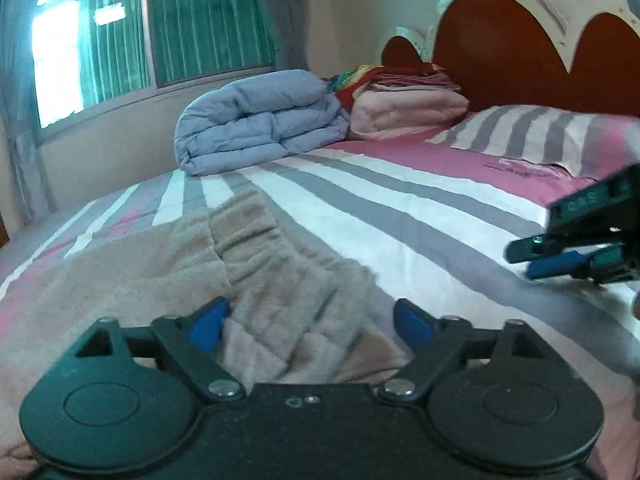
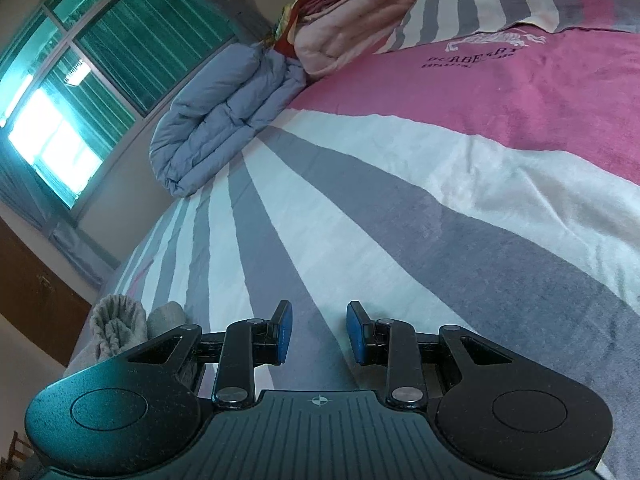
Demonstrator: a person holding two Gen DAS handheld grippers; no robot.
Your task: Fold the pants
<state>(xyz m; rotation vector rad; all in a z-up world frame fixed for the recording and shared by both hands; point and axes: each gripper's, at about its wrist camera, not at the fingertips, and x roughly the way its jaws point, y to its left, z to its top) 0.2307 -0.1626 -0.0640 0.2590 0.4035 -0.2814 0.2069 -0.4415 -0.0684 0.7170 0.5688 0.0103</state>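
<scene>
Beige fleece pants lie crumpled on the striped bed, their elastic waistband towards the far side. My left gripper is open just above the pants, its blue pads either side of a fold, holding nothing. My right gripper is open and empty over bare striped sheet; it also shows in the left wrist view at the right, apart from the pants. In the right wrist view a bit of the pants shows at the lower left.
The bed sheet has grey, white and pink stripes. A folded blue-grey duvet and a stack of pink blankets sit at the far side, next to a striped pillow, a brown headboard and a window.
</scene>
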